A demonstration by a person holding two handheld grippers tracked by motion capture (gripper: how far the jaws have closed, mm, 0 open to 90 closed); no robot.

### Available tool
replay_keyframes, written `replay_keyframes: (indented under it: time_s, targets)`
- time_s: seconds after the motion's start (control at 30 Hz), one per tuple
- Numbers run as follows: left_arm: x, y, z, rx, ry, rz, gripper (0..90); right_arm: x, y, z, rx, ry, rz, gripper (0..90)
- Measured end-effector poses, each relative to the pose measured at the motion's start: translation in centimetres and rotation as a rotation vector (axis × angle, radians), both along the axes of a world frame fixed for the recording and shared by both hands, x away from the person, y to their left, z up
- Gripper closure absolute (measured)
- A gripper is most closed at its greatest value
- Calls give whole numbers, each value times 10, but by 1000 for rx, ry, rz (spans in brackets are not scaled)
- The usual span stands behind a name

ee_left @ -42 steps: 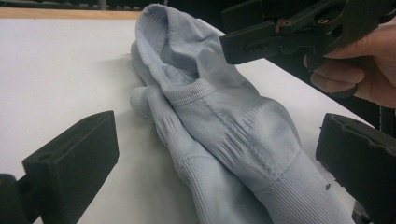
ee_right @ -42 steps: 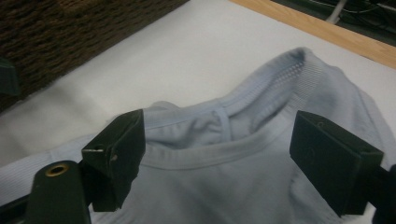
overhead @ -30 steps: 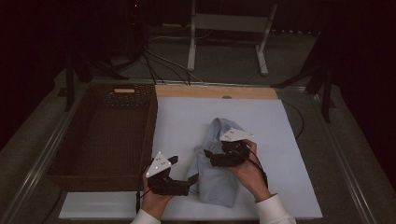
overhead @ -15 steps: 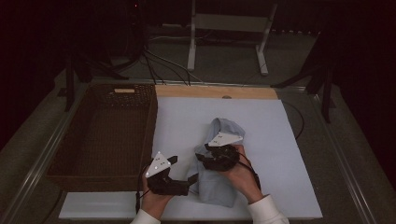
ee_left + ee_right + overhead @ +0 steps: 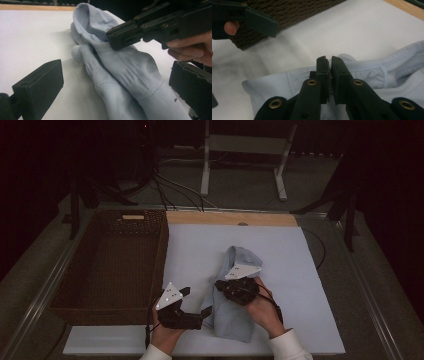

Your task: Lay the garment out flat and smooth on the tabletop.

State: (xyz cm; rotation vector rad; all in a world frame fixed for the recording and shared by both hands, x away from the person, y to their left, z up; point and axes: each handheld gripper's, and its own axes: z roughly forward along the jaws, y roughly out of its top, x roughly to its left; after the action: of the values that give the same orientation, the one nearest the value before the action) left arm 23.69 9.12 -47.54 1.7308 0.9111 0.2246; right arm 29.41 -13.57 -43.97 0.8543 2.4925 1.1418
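Note:
A pair of pale blue socks lies lengthwise on the white board, one along the other. My right gripper comes in from the right over their middle. Its jaws have just been closing and now stand shut, pinching a thin fold of sock fabric. My left gripper rests at the socks' near left side, jaws wide open, with the socks between them and untouched. In the left gripper view, the right gripper presses down on the upper sock.
A dark woven basket stands on the left, against the board's edge, and also fills the right gripper view's top. A wooden strip runs along the board's far edge. Cables and a white stand lie beyond the table.
The right hand has shifted slightly left and nearer along the socks, and its jaws have closed onto the fabric. The left hand has stayed where it was.

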Motion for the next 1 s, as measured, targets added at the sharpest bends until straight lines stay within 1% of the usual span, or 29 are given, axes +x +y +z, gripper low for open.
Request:
replay_keyframes:
  time_s: [0.27,0.47,0.7,1.0]
  targets:
    - [0,0,0,0,1,1,6,-2,-21,10,27,-20,-37,848]
    - [0,-1,-1,-1,2,0,6,-3,-33,13,38,-27,-60,848]
    - [0,0,0,-3,2,4,6,-3,-38,15,40,-34,-71,849]
    - [0,0,0,-4,1,2,6,-4,-49,17,46,-40,-93,849]
